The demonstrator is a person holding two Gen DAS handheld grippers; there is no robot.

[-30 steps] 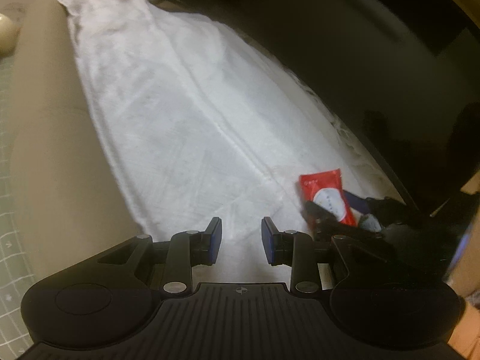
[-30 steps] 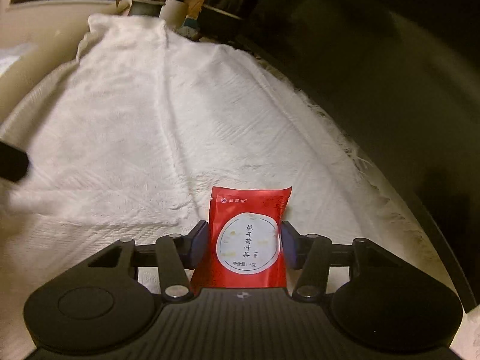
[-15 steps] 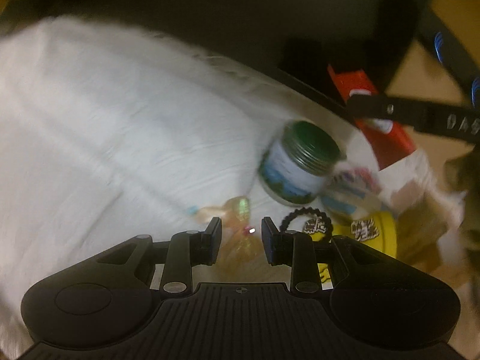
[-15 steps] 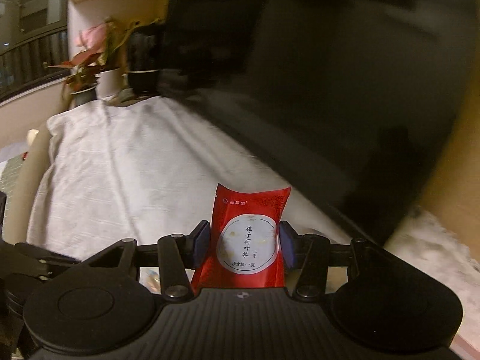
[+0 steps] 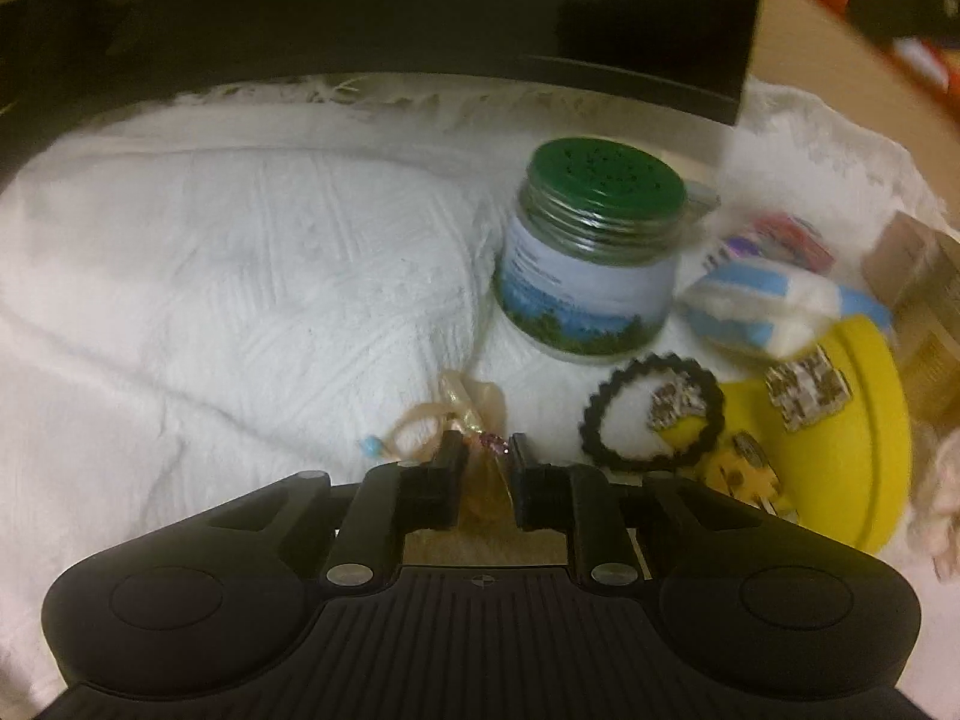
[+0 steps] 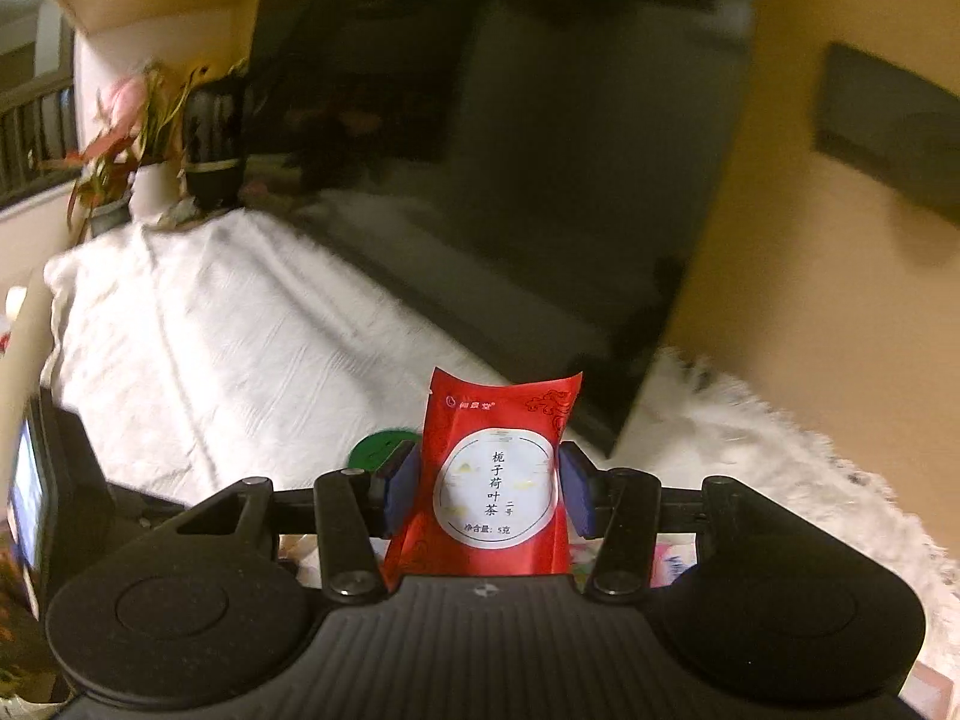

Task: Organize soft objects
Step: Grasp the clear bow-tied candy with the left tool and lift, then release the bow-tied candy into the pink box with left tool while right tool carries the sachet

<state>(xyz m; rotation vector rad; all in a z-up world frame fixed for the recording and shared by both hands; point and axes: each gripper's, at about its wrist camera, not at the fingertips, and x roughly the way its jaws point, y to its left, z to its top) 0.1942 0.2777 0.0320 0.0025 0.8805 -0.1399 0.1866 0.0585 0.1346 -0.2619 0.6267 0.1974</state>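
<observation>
Between the left fingers: the left gripper (image 5: 483, 450) has its jaws set close around a beige ribbon trinket (image 5: 465, 414) on the white cloth (image 5: 240, 276); whether they pinch it I cannot tell, its lower part is hidden behind the fingers.
Green-lidded jar (image 5: 591, 258): upright, just beyond the trinket, label blurred.
Black beaded ring (image 5: 651, 420): right of the fingers, overlapping the yellow item (image 5: 840, 456), whose form is unclear.
Blue-and-white packet (image 5: 762, 306): smeared by blur, right of the jar.
Right gripper (image 6: 489, 489): jaws clamped on the red tea sachet (image 6: 495, 480), held upright above the cloth.
Behind sachet: jar lid mostly hidden; dark screen (image 6: 480, 150) beyond.
</observation>
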